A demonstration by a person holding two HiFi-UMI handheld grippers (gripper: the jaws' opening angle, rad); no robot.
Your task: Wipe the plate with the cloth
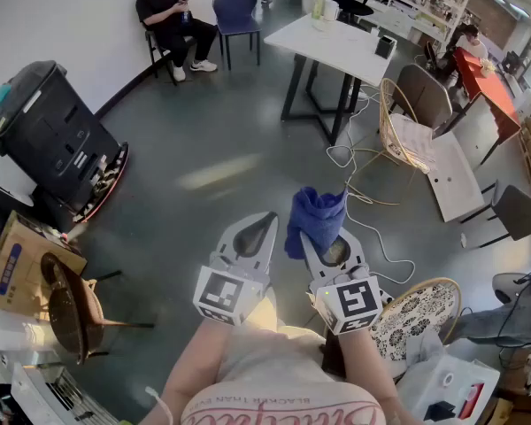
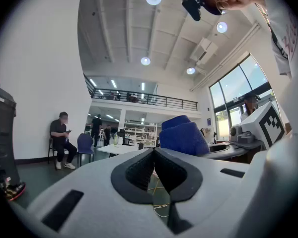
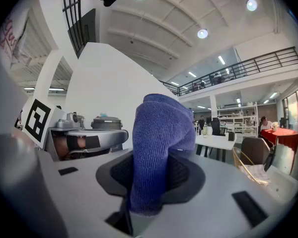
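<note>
- Left claw [image 1: 258, 230], at 6 o'clock in the head view — jaws pressed together, nothing between them.
- Right claw [image 1: 329, 251], at its 3 o'clock, grips the blue cloth [image 1: 315, 220] — bunched upward past the jaws, above the grey floor [image 1: 203, 175].

"BLACKER THAN" on the shirt [image 1: 288, 397]
</note>
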